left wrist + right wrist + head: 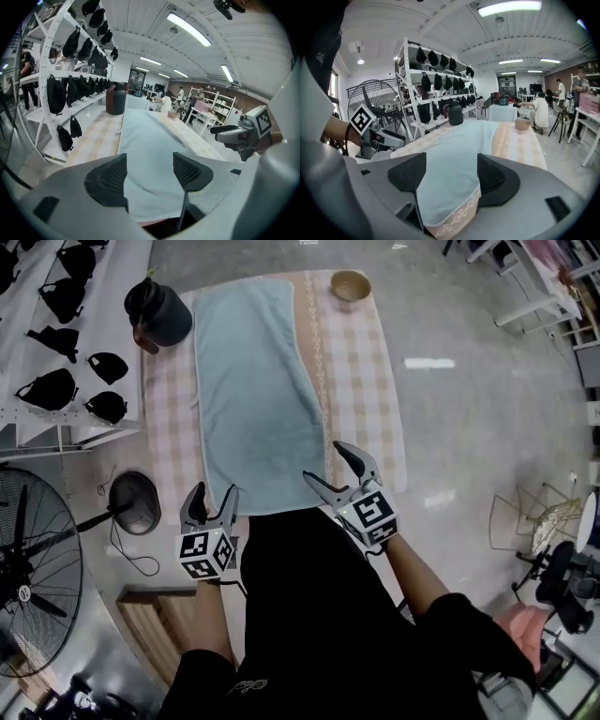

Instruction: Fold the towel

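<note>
1. Left side first: the left gripper (pixel 214 495) hangs at seven o'clock of the towel (pixel 248 390), jaws apart and holding nothing. If it bites low, it could pinch the checked cloth (pixel 361 381) under the towel and drag it along.
2. The towel lies flat down the middle of the table, but its right edge runs crooked. An uneven lift would probably give a skewed fold.
3. The right gripper (pixel 323 462) hovers at the five o'clock corner, jaws spread either side of the trimmed hem and not clamped. A shallow grip there could let the corner slip.
4. Far end: the pot (pixel 157 312) at eleven o'clock sits just beside the towel, with the bowl (pixel 350 284) at one. A long forward sweep might bump the pot.
</note>
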A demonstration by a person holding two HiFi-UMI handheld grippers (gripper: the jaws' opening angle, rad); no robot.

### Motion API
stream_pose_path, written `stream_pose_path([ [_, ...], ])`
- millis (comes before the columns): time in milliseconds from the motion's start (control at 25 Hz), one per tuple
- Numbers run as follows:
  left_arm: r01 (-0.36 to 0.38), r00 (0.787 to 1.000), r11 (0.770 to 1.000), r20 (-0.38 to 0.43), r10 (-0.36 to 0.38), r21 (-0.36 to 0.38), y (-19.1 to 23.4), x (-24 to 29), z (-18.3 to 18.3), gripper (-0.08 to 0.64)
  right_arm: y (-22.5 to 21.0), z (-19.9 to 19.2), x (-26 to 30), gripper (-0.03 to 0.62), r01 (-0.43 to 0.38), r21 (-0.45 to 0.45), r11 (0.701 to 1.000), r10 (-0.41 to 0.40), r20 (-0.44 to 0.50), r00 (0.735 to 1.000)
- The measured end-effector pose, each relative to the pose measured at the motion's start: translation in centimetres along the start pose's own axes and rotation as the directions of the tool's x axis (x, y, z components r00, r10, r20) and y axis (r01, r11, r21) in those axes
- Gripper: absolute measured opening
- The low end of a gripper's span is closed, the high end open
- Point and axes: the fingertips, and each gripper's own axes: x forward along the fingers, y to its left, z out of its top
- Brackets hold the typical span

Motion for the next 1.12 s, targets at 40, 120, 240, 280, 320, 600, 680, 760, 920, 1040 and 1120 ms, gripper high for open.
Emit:
stream_pose_path([
  [40,-0.006,1.000,1.000,-0.018,0.006,-0.004,0.1,0.1,-0.9,0.293,0.1,-0.9,0.2,0.342,-0.004,0.005,1.000,0.004,-0.017,1.000],
  [120,-0.022,0.998,1.000,-0.054,0.021,-0.015,0.5,0.2,-2.7,0.293,0.3,-2.5,0.4,0.342,-0.010,0.015,1.000,0.010,-0.045,0.999],
  [240,-0.052,0.992,0.998,-0.116,0.048,-0.030,1.2,0.0,-5.6,0.293,0.8,-5.0,0.4,0.342,-0.009,0.037,0.999,0.013,-0.094,0.995],
  [280,-0.060,0.989,0.998,-0.134,0.055,-0.033,1.4,0.0,-6.3,0.293,0.9,-5.8,0.4,0.342,-0.009,0.046,0.999,0.014,-0.108,0.994],
  [320,-0.068,0.987,0.997,-0.150,0.062,-0.036,1.6,0.1,-7.0,0.291,1.0,-6.4,0.5,0.342,-0.008,0.055,0.998,0.015,-0.122,0.992],
  [600,-0.118,0.973,0.985,-0.213,0.090,-0.125,2.6,0.4,-10.0,0.293,2.1,-11.4,0.4,0.342,-0.004,0.096,0.995,0.026,-0.230,0.973],
  [680,-0.131,0.966,0.984,-0.239,0.100,-0.120,2.8,0.5,-10.8,0.293,2.4,-12.4,0.3,0.341,0.004,0.110,0.994,0.024,-0.254,0.967],
  [760,-0.144,0.960,0.984,-0.256,0.113,-0.103,3.0,0.6,-11.3,0.291,2.6,-13.2,0.3,0.341,0.008,0.122,0.992,0.027,-0.277,0.961],
  [920,-0.180,0.951,0.981,-0.267,0.154,-0.075,3.4,0.6,-11.5,0.291,2.9,-14.5,0.4,0.341,0.010,0.154,0.988,0.038,-0.305,0.952],
  [1040,-0.203,0.947,0.976,-0.272,0.174,-0.084,3.9,0.5,-11.6,0.290,2.9,-14.9,0.5,0.337,0.016,0.177,0.984,0.041,-0.313,0.949],
  [1120,-0.209,0.942,0.974,-0.285,0.175,-0.091,4.1,0.6,-11.9,0.290,2.9,-15.2,0.6,0.328,0.018,0.190,0.982,0.045,-0.323,0.945],
])
